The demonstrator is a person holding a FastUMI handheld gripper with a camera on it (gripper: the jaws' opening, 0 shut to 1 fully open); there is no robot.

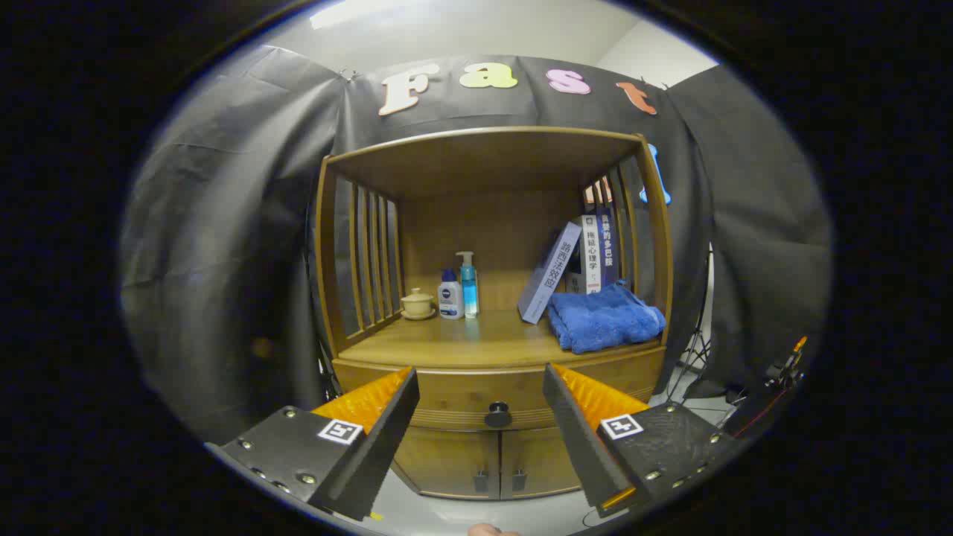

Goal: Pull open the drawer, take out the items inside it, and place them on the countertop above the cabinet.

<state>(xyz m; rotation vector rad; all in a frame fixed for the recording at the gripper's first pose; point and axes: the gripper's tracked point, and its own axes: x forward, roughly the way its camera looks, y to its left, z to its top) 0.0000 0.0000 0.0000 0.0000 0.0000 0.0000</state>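
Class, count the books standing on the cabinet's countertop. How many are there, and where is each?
3, possibly more hidden. One book leans just left of the blue towel; two upright books stand behind it against the right slats. The open gripper frames the drawer knob.

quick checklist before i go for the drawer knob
1. Drawer shut, nothing pulled yet: ok.
2. Gripper open, fingers spread wide: ok.
3. Knob lined up between the fingers: ok, it sits in the gap, slightly nearer the right finger.
4. Fingers at the knob: not ok, they are not touching it; how far back cannot be told.
5. Free spot on the countertop for the items: ok, bare wood between the bottles and the towel.
6. Drawer contents: cannot tell, hidden.
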